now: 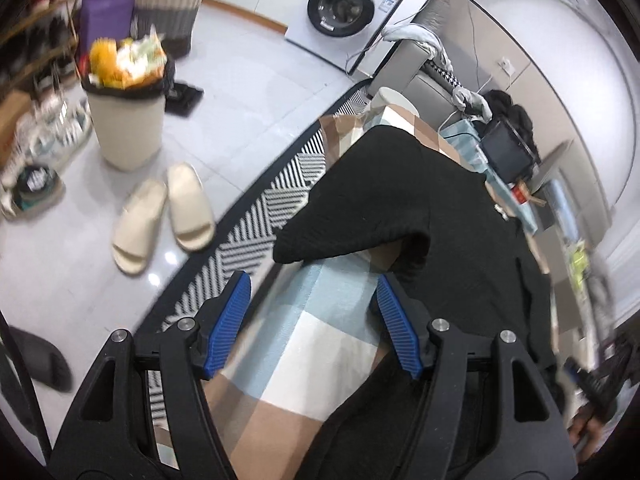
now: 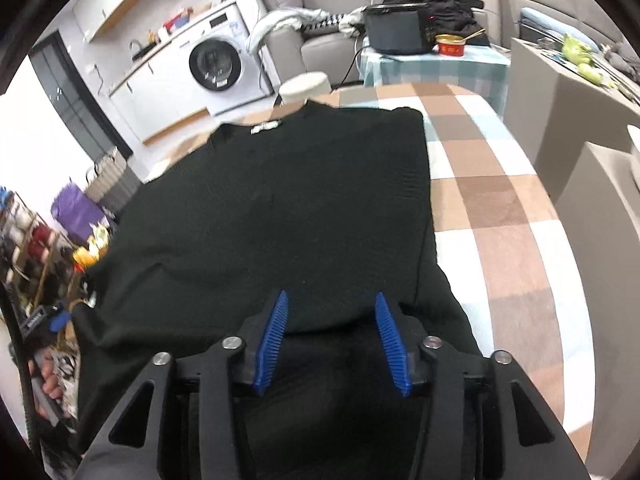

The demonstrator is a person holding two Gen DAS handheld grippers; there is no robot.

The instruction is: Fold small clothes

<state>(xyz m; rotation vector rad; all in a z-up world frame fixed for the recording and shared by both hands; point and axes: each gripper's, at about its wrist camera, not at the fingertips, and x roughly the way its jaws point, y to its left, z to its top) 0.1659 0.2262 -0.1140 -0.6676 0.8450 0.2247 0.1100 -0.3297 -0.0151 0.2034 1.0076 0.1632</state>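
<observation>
A black knit sweater [image 2: 280, 208] lies spread on the checked tablecloth [image 2: 500, 208], collar with a white label [image 2: 265, 126] at the far end. In the left wrist view the sweater [image 1: 432, 200] lies to the right, one sleeve end [image 1: 320, 236] sticking out over the cloth [image 1: 320, 320]. My left gripper [image 1: 314, 286] is open and empty just short of that sleeve. My right gripper [image 2: 330, 308] is open and empty over the sweater's near hem.
A full waste bin [image 1: 126, 120] and beige slippers [image 1: 164, 216] stand on the floor left of the table, beside a striped rug [image 1: 256, 216]. A washing machine [image 2: 218, 66], sofa [image 2: 320, 46], side table with a black box [image 2: 396, 28] and red bowl [image 2: 451, 45] lie beyond.
</observation>
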